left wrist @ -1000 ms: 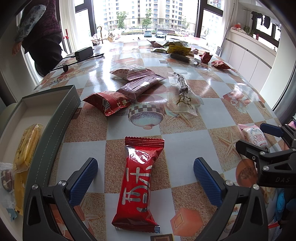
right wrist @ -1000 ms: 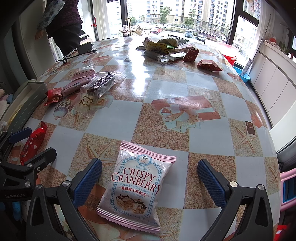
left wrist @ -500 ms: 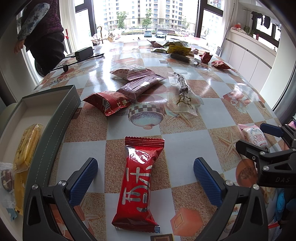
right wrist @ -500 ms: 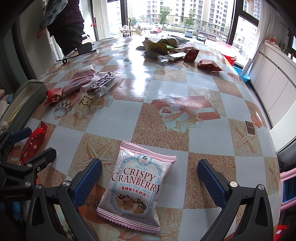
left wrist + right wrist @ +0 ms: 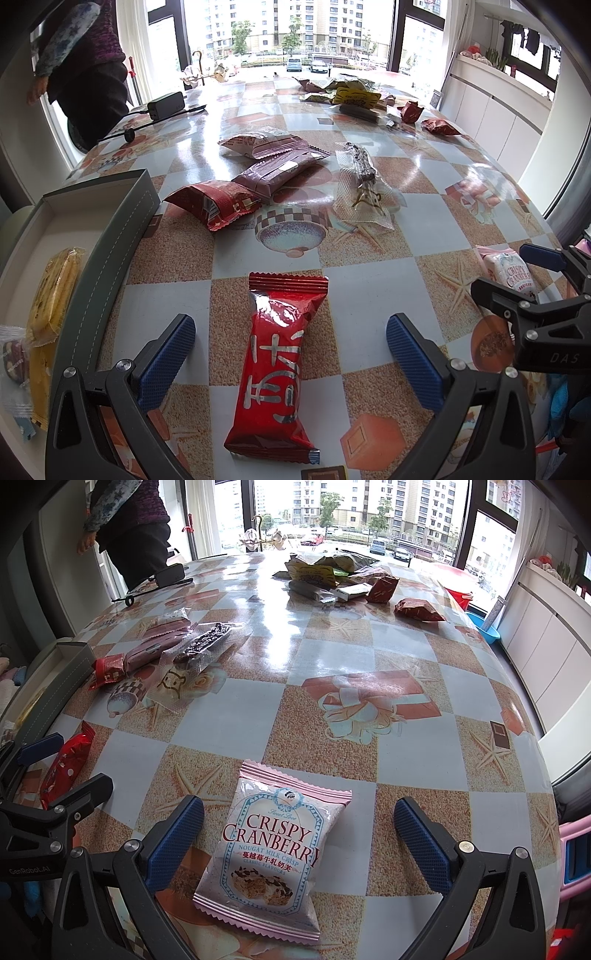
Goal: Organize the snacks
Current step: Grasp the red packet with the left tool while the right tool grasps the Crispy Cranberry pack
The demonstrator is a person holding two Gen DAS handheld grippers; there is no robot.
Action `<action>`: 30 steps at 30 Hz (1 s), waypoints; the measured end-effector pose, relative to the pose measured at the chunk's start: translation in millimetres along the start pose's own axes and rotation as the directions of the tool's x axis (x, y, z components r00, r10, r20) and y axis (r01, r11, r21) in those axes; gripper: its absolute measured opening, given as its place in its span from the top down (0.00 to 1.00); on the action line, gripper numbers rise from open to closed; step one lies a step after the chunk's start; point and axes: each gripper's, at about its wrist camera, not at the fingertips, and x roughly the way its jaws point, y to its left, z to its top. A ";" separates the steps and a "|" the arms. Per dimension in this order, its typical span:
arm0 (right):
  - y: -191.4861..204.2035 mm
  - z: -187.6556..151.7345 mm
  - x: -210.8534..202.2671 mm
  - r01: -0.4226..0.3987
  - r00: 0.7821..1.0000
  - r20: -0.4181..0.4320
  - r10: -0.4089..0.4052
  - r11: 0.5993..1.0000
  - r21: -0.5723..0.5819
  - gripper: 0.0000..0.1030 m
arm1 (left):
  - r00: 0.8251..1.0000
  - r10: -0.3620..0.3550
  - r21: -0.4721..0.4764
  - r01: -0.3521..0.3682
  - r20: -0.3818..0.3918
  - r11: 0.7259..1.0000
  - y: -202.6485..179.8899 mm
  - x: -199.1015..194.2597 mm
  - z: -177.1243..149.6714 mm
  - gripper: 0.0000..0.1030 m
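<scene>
Snacks laid out on a checked tablecloth (image 5: 369, 280) by bright windows.
Left wrist: the left gripper (image 5: 290, 349) is spread wide around a red packet (image 5: 277, 362), nothing gripped; a grey box (image 5: 110, 236) sits at the table's left edge. Right wrist: the right gripper (image 5: 297, 830) is likewise spread around a pink cranberry pack (image 5: 273, 853), near the front edge.

A red foil snack packet (image 5: 275, 365) with silver characters is lying flat on the tabletop (image 5: 369, 280), lengthwise between my left fingers (image 5: 168, 356), touching neither. A pink-and-white Crispy Cranberry nougat packet (image 5: 273, 849) is lying flat, face up, between my right fingers (image 5: 421, 836). A grey box (image 5: 110, 236) is sitting at the left edge, holding a yellow packet (image 5: 53, 291).
</scene>
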 end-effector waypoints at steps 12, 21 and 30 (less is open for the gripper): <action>-1.8 7.9 2.4 -0.015 0.986 -0.167 0.009 0.999 -0.036 0.08 | 0.991 -0.042 0.063 0.051 -0.129 0.997 -15.9 -6.0 14.1 0.42; -5.4 3.2 -18.6 -0.084 0.984 -0.159 0.084 0.996 0.010 0.59 | 0.989 -0.095 0.026 0.099 -0.109 0.995 -13.6 -22.7 7.4 0.79; 14.9 24.3 -42.7 -0.198 0.971 -0.125 0.204 0.978 0.058 0.59 | 0.994 -0.106 -0.042 0.108 0.038 0.993 20.1 -74.7 18.5 0.79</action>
